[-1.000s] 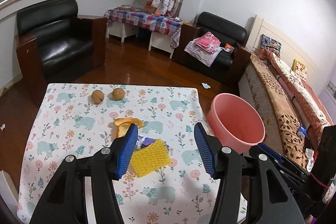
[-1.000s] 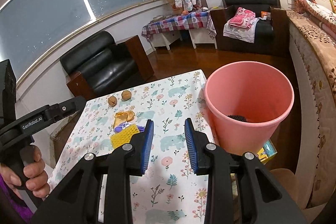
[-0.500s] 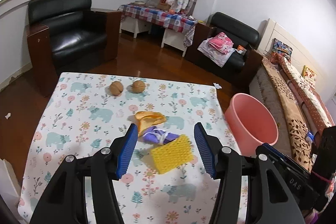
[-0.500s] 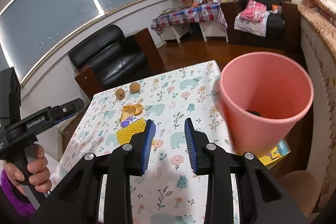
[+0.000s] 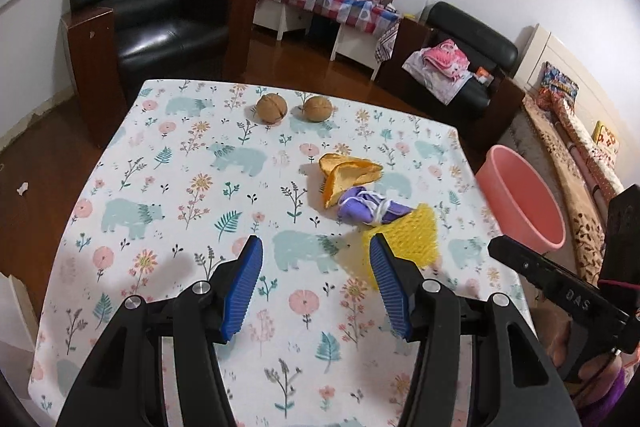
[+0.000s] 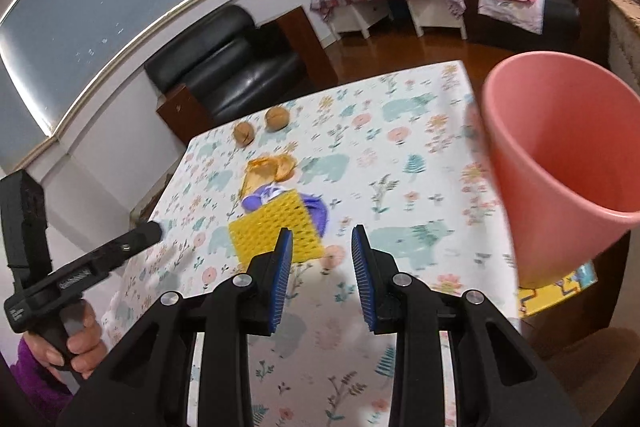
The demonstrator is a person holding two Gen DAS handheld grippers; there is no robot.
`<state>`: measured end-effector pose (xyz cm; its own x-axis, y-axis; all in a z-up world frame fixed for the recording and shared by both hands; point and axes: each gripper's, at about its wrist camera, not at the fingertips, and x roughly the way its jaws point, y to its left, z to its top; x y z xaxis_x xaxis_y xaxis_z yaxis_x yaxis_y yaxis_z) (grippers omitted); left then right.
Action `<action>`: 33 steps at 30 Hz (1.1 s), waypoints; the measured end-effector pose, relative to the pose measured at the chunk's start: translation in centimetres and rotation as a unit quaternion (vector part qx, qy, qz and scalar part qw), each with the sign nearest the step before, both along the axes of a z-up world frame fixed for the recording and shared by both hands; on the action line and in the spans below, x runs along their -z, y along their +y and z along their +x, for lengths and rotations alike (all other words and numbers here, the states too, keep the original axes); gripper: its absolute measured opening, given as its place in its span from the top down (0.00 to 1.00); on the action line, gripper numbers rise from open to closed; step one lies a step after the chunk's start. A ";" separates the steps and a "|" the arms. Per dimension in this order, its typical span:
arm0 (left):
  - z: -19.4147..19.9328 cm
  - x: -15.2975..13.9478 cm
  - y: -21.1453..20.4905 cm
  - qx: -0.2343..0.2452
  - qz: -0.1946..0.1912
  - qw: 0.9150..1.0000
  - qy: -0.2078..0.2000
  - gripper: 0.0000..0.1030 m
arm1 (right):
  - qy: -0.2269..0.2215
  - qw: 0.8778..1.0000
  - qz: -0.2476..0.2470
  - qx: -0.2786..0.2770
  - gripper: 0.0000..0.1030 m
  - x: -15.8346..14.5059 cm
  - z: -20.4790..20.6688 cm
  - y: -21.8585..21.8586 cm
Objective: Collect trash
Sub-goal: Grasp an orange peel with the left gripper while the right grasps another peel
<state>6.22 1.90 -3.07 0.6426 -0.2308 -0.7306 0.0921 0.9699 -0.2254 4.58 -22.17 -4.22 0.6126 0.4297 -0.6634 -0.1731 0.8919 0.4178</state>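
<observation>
Trash sits in one small cluster on my table, and from my left wrist I judge I am on the approach, with nothing picked up yet. My left gripper hangs above the cloth with its jaws wide apart and nothing between them. The yellow mesh pad lies just beyond my right-hand pad, partly hidden behind it; the purple wrapper touches its far edge, and the orange peel lies against the wrapper farther off. Two walnuts sit well apart from that heap, near the far edge. The pink bin stands off the table's right side. My next move, I think, calls for shifting this gripper right so the mesh pad falls between the pads before I close.

From my right wrist, my right gripper is also empty, jaws parted more narrowly, over bare cloth. The mesh pad lies just ahead and to the left, its near corner behind my left-hand pad; I cannot tell whether they touch. The wrapper and the peel lie behind it. The bin looms close on my right, mouth tilted toward me, so a short carry should reach it. The other hand grips the left tool's handle at the lower left.
</observation>
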 end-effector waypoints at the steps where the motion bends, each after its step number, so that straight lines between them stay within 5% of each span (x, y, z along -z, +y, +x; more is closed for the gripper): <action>1: 0.6 0.2 0.0 0.001 -0.002 1.000 0.002 0.47 | 0.002 1.000 0.000 -0.006 0.70 0.1 0.2 0.4; 7: 4.5 0.9 -1.2 0.004 -0.013 1.000 0.006 0.47 | 0.017 0.999 -0.018 -0.047 0.70 1.4 1.1 2.7; 14: 9.0 3.8 -3.4 0.012 0.007 0.999 0.032 0.61 | 0.018 0.999 -0.009 -0.039 0.70 1.8 2.0 1.8; 17: 10.4 5.1 -3.6 0.007 0.004 0.999 0.045 0.72 | 0.014 0.999 -0.003 -0.033 0.70 1.4 2.6 1.2; 19: 10.9 5.7 -3.4 0.009 -0.003 0.998 0.056 0.93 | 0.009 0.999 -0.001 -0.032 0.70 1.0 3.2 1.0; 27: 9.5 5.7 -0.9 -0.004 -0.023 0.998 0.055 0.96 | 0.000 0.999 0.005 -0.048 0.70 -0.3 7.7 2.6; 33: 8.0 5.5 1.3 -0.026 -0.030 0.998 0.054 0.96 | 0.025 0.997 -0.029 -0.074 0.70 1.6 11.2 5.6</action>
<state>14.19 3.25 -8.59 0.5735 -0.2448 -0.7818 0.0151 0.9573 -0.2887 15.74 -16.60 -5.81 0.5107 0.4726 -0.7182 -0.2842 0.8812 0.3777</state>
